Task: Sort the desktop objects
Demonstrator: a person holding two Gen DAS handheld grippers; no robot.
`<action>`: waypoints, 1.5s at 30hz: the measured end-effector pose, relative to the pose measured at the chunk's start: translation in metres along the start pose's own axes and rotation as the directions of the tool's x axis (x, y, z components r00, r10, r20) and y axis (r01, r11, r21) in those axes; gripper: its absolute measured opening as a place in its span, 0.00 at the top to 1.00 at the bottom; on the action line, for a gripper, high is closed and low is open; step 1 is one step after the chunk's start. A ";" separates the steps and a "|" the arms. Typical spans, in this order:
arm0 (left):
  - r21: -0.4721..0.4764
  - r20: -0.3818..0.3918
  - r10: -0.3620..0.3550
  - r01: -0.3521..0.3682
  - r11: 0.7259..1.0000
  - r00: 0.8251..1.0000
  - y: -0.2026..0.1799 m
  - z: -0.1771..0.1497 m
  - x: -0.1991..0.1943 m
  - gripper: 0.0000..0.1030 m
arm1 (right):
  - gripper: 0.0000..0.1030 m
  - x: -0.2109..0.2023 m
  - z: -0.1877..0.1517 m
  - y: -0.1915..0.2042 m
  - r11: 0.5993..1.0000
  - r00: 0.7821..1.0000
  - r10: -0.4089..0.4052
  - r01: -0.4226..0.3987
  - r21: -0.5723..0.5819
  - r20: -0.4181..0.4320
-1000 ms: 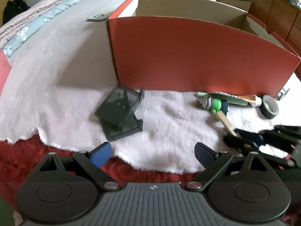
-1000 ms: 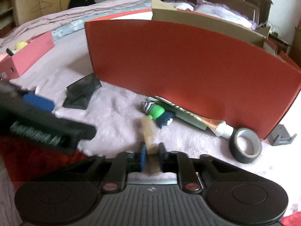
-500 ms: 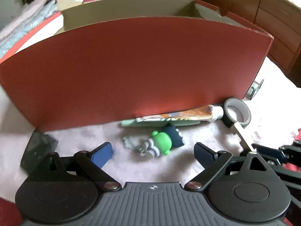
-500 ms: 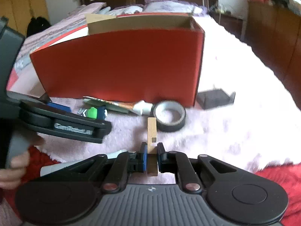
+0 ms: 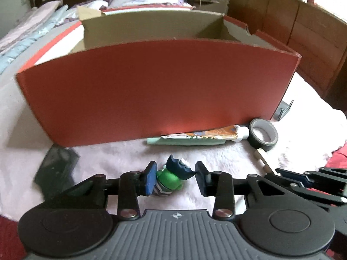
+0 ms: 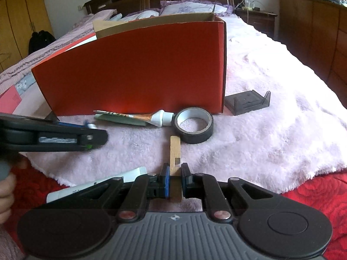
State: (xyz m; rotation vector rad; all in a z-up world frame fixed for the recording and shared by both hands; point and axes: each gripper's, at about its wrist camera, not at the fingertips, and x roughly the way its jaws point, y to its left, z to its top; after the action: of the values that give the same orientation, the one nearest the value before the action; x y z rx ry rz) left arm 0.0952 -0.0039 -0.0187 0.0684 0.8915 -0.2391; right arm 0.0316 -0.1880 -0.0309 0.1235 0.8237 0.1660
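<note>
A green and navy toy figure lies on the pink furry rug. My left gripper is closed around it, both pads touching it. My right gripper is shut on a wooden stick that points forward; the stick also shows in the left wrist view. A red open cardboard box stands behind the toy, and it shows in the right wrist view. A toothpaste tube and a black tape roll lie at the box's foot.
A dark plastic stand lies left of the toy. Another dark stand sits by the box's right corner. A white tube lies near my right gripper. The red bedcover borders the rug. Wooden cabinets stand on the right.
My left gripper swung right from the dark stand, moved down to the toy and closed around it. My right gripper kept its hold on the stick and drew back right.
</note>
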 end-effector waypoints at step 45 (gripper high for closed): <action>-0.045 0.132 0.105 -0.100 0.994 0.986 0.039 0.109 -0.053 0.10 | 0.50 -0.032 0.121 0.055 0.998 0.975 0.064 -0.059 -0.031 0.214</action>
State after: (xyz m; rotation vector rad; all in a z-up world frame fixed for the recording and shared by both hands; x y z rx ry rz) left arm 0.1550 0.0263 0.0893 0.0619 0.7563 -0.1286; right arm 0.0938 -0.1463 0.0833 0.1414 0.6019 0.2169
